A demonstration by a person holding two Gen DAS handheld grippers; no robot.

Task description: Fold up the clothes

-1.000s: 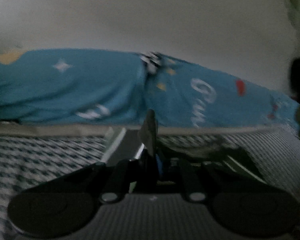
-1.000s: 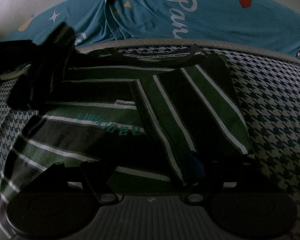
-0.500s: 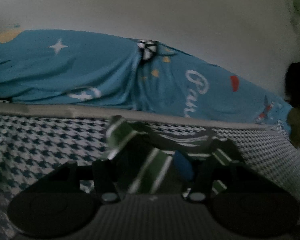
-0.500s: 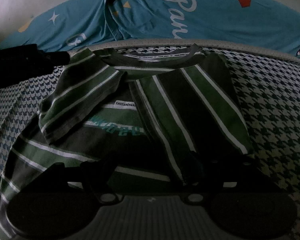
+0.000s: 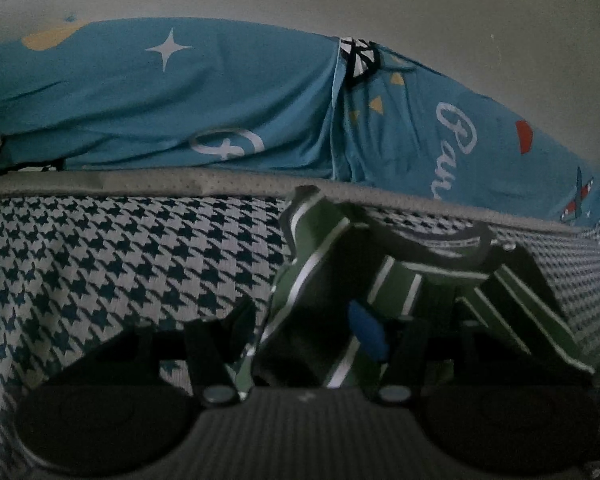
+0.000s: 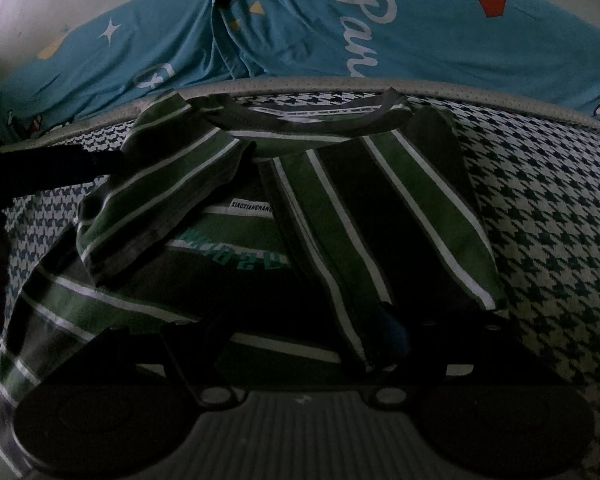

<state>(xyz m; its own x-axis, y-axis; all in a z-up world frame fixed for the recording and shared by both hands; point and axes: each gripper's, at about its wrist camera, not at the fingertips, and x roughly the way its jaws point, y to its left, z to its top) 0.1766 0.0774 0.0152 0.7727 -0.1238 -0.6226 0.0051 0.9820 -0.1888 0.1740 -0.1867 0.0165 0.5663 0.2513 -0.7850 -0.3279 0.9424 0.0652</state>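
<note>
The left gripper (image 5: pixel 300 336) is hanging with jaws apart astride the striped shirt (image 6: pixel 260 216) on the houndstooth bed (image 6: pixel 539 208), while the right gripper (image 6: pixel 300 344) is gaping over its folded sleeve (image 6: pixel 379 216).

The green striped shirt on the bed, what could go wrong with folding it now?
The green striped T-shirt has its left sleeve laid crooked across the chest, so it may slide off or bunch up in the next fold. The shirt's bottom corner is still spread out on the houndstooth bed cover, so the sides could end up uneven.
</note>
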